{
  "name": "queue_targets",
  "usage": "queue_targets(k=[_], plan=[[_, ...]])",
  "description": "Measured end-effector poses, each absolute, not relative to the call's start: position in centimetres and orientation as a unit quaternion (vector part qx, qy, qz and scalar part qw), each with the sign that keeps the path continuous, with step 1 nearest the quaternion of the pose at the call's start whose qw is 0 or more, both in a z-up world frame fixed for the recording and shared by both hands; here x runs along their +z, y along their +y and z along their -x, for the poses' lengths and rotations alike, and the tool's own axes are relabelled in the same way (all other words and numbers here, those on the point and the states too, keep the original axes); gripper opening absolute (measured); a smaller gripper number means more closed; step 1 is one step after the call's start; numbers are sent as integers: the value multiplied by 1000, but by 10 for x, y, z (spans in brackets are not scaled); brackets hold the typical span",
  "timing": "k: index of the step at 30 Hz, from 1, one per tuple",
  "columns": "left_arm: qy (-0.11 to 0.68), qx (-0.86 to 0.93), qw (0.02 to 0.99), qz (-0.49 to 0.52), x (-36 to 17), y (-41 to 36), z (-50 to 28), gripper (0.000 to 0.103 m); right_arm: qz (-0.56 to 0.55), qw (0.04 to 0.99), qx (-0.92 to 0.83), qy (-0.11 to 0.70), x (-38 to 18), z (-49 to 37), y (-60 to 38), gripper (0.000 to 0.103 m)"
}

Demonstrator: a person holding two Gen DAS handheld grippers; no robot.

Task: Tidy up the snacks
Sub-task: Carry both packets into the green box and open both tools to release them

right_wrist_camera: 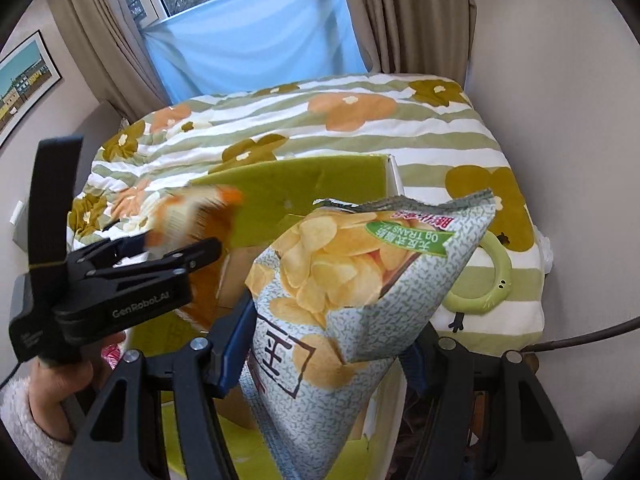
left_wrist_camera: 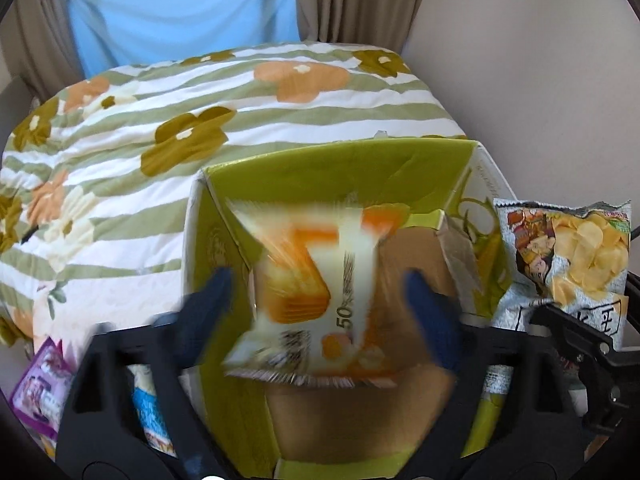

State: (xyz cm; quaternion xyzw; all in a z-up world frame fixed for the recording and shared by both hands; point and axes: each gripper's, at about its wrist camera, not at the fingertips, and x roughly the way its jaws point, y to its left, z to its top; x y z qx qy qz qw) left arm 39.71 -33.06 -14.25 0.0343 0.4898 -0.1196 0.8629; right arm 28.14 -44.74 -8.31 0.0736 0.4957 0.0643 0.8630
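Far left in the left wrist view: a purple snack packet (left_wrist_camera: 38, 390) lies on the bed at the frame edge, and a blue-and-white packet (left_wrist_camera: 150, 416) sits just beside the box, partly hidden by the gripper frame. The floral quilt (left_wrist_camera: 120, 152), striped green and white with orange and olive flowers, covers the bed behind. Centre: the left gripper (left_wrist_camera: 320, 304) is over the open green cardboard box (left_wrist_camera: 340, 168), jaws spread wide, the blue fingertips (left_wrist_camera: 214, 292) standing clear on either side of an orange-and-white snack packet (left_wrist_camera: 316, 288). The packet is motion-blurred and lies between the pads without contact on either side, above the brown box floor; released. Right of the box: the chip bag (left_wrist_camera: 568, 264) with pictured potato crisps is visible, with a black part of the right tool below it. In the right wrist view, left side: a hand (right_wrist_camera: 60, 380) in a fluffy white sleeve (right_wrist_camera: 24, 428) holds the left gripper's black body, and the blurred orange packet shows just beyond its tip, over the box. Centre: the right gripper (right_wrist_camera: 332, 356) is clenched on the chip bag, blue pads pressing its lower part from both sides, the bag upside down judging by the print, held above the near right corner of the box. Right: a pale green ring (right_wrist_camera: 496, 276) lies on the quilt just behind the bag. Window, blue sheet (right_wrist_camera: 256, 32) and beige curtains at the back.
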Motion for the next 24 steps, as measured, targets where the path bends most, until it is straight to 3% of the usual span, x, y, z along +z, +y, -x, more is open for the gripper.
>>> queue_targets(k=[22,24], plan=[[506,-121,854,18,-141,-258,-364,102,-53,844,100,525,-106,-345,-429,61],[504,-117,855,15,-140,-256,-364,102,-44,837,105,535,-112,-353,-425,66]])
